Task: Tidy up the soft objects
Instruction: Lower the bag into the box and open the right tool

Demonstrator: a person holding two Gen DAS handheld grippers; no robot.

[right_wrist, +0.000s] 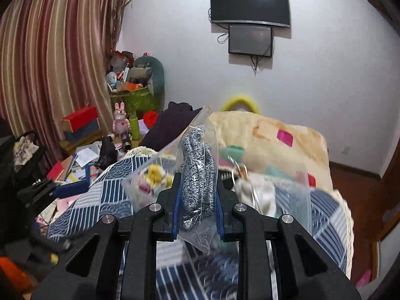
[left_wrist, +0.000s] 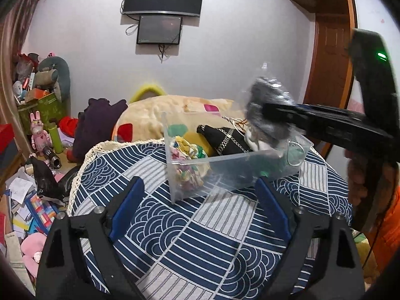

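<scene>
A clear plastic bag of grey-and-white knitwear (right_wrist: 197,175), perhaps socks, is pinched between the pads of the right gripper (right_wrist: 197,195), held above the clear plastic bin (left_wrist: 225,160). The bin, holding a colourful cloth (left_wrist: 186,150) and a black pouch (left_wrist: 225,138), sits on a blue patterned tablecloth (left_wrist: 200,237). The left gripper (left_wrist: 197,210) is spread wide, empty, before the bin.

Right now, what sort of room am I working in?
Most likely a lived-in bedroom or spare room. A wall-mounted TV hangs over a smaller screen, striped curtains cover one side, and a bin of plush toys sits among clutter on the floor beside the cloth-covered table.
</scene>
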